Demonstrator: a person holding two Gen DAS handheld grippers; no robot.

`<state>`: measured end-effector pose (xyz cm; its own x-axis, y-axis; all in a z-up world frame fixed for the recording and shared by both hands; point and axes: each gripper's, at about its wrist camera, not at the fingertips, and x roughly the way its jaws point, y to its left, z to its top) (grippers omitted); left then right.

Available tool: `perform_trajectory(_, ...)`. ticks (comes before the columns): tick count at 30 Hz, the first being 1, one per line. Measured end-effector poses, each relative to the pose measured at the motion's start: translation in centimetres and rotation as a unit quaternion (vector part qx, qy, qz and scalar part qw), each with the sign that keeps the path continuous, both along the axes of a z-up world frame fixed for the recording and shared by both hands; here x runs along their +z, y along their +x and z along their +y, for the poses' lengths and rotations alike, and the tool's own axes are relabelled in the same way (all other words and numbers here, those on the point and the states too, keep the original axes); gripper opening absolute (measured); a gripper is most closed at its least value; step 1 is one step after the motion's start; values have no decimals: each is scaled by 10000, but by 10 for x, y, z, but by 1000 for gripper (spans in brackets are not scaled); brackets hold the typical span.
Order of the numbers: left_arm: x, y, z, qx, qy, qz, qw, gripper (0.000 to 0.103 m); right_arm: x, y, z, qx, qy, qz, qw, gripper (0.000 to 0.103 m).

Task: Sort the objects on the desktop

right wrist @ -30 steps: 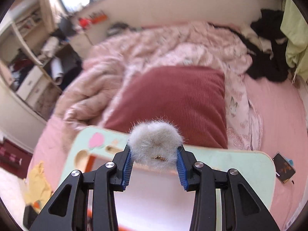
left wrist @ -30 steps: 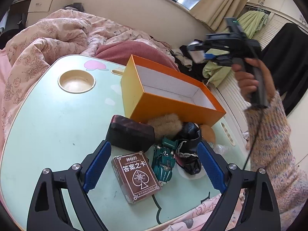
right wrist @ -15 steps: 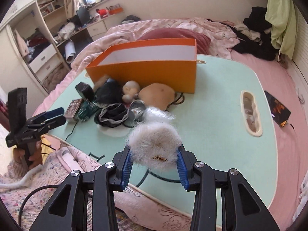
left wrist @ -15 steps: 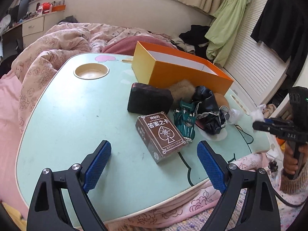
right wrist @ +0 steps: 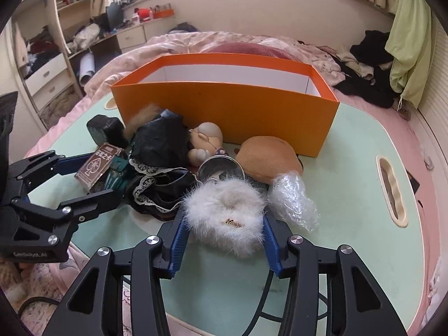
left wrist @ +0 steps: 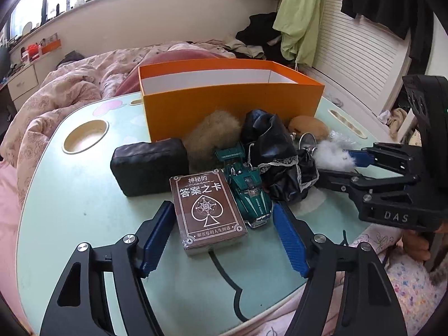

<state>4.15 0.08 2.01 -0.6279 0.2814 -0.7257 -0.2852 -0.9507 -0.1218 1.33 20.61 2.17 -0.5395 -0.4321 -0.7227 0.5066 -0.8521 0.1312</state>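
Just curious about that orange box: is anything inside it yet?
Cannot tell: the orange box shows only bare white inner walls, and its floor is hidden behind the front wall.

One orange box [left wrist: 229,106]; one card deck [left wrist: 208,210]; one toy car [left wrist: 247,189]; two fur pompoms [right wrist: 224,215].

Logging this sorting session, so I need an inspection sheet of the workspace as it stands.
Surface: pale green table, cup recess at far left.
Job's things: orange box, no contents visible; card box, toy car, black pouch, black cloth, doll, tan plush, brown fur ball, white pompom.
Clutter: plastic wrap, metal tin.
Grippers: left gripper open around the card box; right gripper shut on the pompom.
Cables: black cord on the table.
Surroundings: bed, hanging clothes.
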Motion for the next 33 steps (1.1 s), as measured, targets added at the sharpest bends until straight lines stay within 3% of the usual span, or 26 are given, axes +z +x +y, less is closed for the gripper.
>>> perform_trajectory(4, 5, 1, -7, -28, 317, 62, 9995, 72, 14, 22, 13, -269, -279, 556, 9977, 80)
perform_trajectory(7, 15, 11, -12, -36, 480, 261, 9985, 74, 25, 35, 29, -679, -703, 933, 9908, 86)
perform_trajectory(15, 56, -4, -40, 193, 1024, 360, 9939, 75, 37, 0, 64, -966, -1331, 555, 9848, 87)
perform_trajectory(19, 70, -49, -53, 563, 1342, 5, 9893, 78, 45, -54, 103, -1188, -2498, -117, 9609, 87)
perform_trajectory(21, 69, -73, -58, 775, 1524, -260, 9849, 78, 46, -78, 110, -1381, -2701, -324, 9523, 87)
perform_trajectory(27, 46, -134, -41, 911, 1244, -1047, 9825, 79, 36, -118, 76, -1114, -2430, -860, 9598, 79)
perform_trajectory(30, 44, -145, -38, 1015, 1081, -960, 9843, 80, 39, -126, 62, -1171, -2143, -752, 9668, 79)
perform_trajectory(33, 42, -154, -45, 1103, 1110, -907, 9835, 80, 38, -141, 58, -1126, -2180, -848, 9657, 79)
